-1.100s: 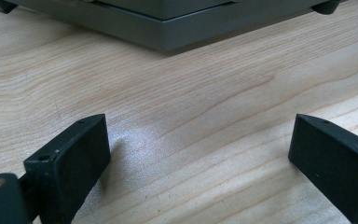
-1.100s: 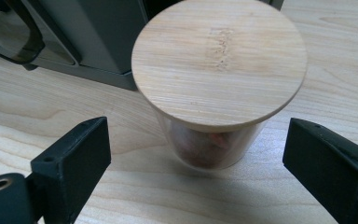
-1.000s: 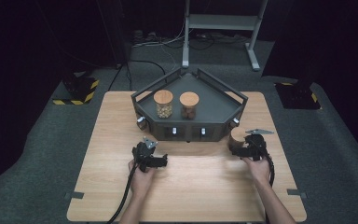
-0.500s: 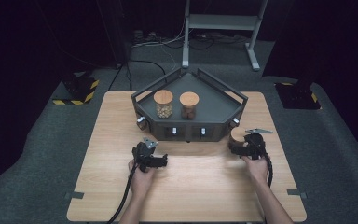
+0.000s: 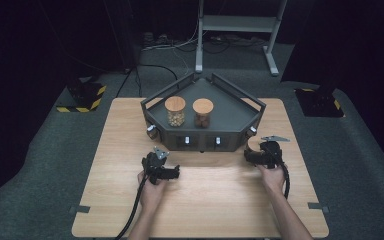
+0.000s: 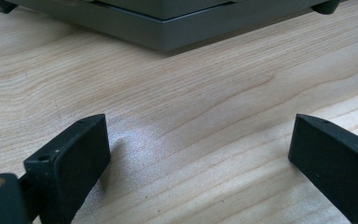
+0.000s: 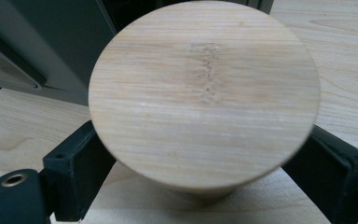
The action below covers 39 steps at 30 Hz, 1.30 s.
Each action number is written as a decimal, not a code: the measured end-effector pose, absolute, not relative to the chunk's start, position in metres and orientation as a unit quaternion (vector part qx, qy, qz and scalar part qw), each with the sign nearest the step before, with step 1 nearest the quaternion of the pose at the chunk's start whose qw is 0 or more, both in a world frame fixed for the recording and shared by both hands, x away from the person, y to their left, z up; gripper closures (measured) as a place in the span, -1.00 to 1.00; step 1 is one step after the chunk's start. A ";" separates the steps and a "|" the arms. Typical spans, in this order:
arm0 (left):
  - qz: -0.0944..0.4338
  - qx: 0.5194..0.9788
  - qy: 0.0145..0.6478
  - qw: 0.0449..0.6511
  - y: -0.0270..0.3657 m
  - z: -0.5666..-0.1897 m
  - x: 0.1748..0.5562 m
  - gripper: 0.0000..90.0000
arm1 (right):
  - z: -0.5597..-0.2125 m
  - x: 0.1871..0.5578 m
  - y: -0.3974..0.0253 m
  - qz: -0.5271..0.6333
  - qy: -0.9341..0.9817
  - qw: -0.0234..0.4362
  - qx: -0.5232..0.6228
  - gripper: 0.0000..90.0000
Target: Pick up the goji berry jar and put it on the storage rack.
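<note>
From above, two jars (image 5: 175, 111) with wooden tops stand in a dark tray (image 5: 230, 120) on the table (image 5: 215, 195), and a hand holds each gripper near it. The left gripper (image 6: 200, 154) has its fingers spread wide over bare wood. The right gripper (image 7: 205, 163) has its fingers pinching a third jar under its round wooden lid (image 7: 204, 93), just beside the tray.

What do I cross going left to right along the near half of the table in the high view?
Left gripper, open and empty → bare table → right gripper, shut on a wooden-lidded jar.
</note>
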<state>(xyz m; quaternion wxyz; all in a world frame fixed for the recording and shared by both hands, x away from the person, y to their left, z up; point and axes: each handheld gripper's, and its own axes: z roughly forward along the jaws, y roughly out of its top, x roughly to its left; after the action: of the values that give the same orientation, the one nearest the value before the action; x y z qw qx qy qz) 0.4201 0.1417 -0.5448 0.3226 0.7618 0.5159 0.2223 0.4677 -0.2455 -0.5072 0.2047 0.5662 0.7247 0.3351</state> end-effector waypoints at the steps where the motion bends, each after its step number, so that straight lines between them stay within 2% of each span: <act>1: 0.222 0.762 0.516 0.323 0.142 -0.545 0.420 -0.88 | -0.508 0.468 -0.245 0.333 0.725 0.206 0.567 -0.72; 24: 0.222 0.762 0.516 0.323 0.142 -0.545 0.420 -0.88 | -0.513 0.474 -0.238 0.333 0.717 0.224 0.570 -0.53; 39: 0.222 0.762 0.516 0.323 0.142 -0.545 0.420 -0.88 | -0.515 0.476 -0.237 0.334 0.712 0.228 0.574 -0.49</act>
<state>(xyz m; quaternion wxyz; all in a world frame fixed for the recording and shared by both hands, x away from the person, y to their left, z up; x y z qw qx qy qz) 0.4201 0.1416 -0.5449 0.3232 0.7615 0.5160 0.2223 0.4761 -0.2371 -0.5154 0.2281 0.5736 0.7124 0.3338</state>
